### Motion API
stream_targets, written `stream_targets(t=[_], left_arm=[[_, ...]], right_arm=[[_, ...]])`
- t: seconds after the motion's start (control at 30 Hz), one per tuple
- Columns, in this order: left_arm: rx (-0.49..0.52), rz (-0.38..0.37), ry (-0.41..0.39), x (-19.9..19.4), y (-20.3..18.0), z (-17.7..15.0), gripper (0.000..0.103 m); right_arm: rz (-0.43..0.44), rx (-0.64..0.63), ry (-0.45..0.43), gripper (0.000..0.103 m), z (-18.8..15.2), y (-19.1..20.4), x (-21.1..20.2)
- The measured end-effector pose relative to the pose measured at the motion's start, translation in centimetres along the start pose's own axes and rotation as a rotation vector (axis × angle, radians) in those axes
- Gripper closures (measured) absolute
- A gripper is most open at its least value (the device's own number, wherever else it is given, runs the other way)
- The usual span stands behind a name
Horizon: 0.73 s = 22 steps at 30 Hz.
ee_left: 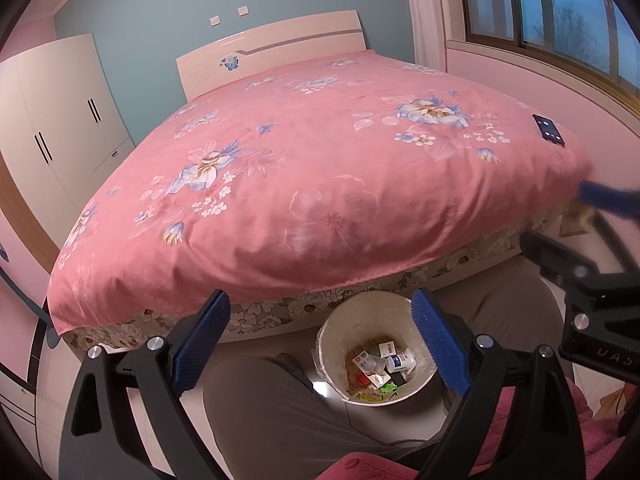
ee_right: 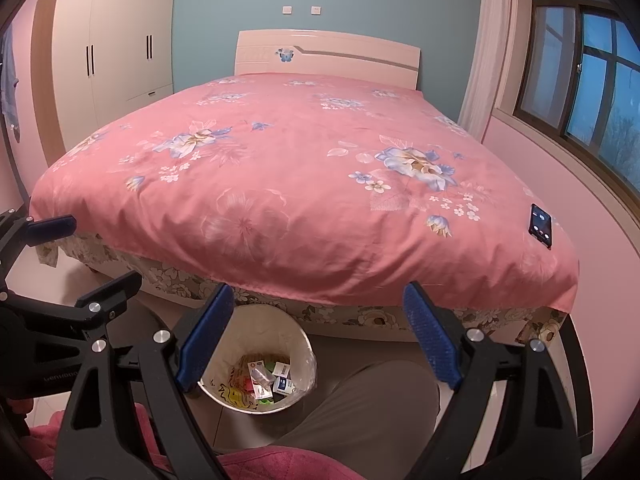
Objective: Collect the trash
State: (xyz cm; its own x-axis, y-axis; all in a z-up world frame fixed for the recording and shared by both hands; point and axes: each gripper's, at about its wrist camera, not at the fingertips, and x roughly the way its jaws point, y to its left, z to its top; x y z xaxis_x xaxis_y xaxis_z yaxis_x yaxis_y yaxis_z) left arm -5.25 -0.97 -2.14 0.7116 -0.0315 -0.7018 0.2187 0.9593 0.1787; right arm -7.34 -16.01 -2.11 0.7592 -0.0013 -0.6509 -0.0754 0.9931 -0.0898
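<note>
Down by the person's knees (ee_left: 280,412), both tools hang side by side, angled at the floor. The left gripper (ee_left: 320,344) stands wide apart with nothing between its blue pads, and the right gripper (ee_right: 316,340) is just as wide and just as empty. Below and just ahead of them sits the bin (ee_left: 374,354), on the floor between the legs and the bed, its rim peeking through the left jaws and beside the right one's left finger. Trash (ee_right: 266,378) lies in its bottom: small cartons and wrappers. Beyond, the pink flowered quilt (ee_right: 280,184) covers the bed, a phone (ee_right: 541,225) lying near its right-hand corner. Farther back stand the headboard (ee_right: 328,54) and wardrobe (ee_right: 116,40).
</note>
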Motion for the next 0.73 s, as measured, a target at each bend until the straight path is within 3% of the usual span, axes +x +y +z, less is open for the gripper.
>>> stream_targets(t=[0.73], left_arm=[[-0.009, -0.006, 0.006, 0.21, -0.24, -0.24, 0.010]], right_arm=[[0.000, 0.002, 0.003, 0.018, -0.14, 0.02, 0.05]])
